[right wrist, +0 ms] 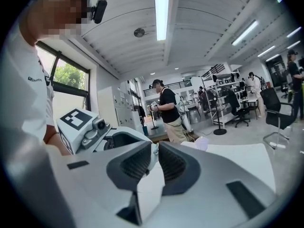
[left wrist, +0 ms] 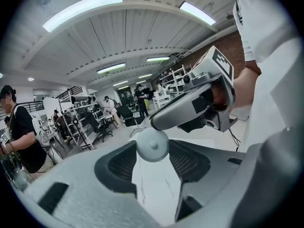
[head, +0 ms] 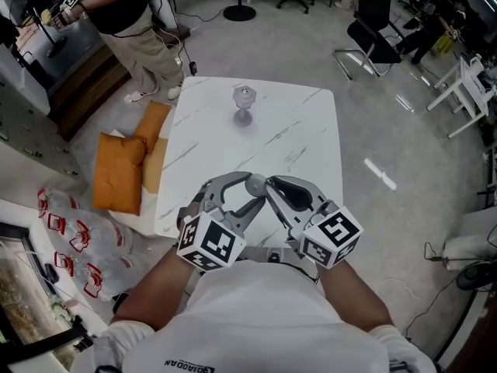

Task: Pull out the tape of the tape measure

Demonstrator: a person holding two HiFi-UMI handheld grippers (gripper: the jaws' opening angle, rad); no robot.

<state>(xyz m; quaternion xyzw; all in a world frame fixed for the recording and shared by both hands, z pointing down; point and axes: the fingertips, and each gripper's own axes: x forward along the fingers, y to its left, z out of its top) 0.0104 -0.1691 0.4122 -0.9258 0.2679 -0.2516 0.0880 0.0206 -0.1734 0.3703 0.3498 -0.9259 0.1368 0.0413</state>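
The tape measure (head: 243, 98), a small pale round object, stands alone near the far end of the white marble table (head: 303, 130); in the right gripper view it shows as a pale lump (right wrist: 202, 143) beyond the jaws. Both grippers hover over the table's near edge, close to my body and far from it. My left gripper (head: 250, 186) (left wrist: 153, 160) is open wide, and the rounded grey tip (left wrist: 152, 145) of the other gripper sits between its fingertips. My right gripper (head: 265, 183) (right wrist: 155, 156) has its jaws nearly together with nothing held.
Orange cushions (head: 124, 165) lie on the floor left of the table. A person (head: 132, 14) stands at the far left. Office chairs (head: 373, 26) and white racks (head: 466, 92) stand at the back right, and plastic bags (head: 70, 231) lie at the left.
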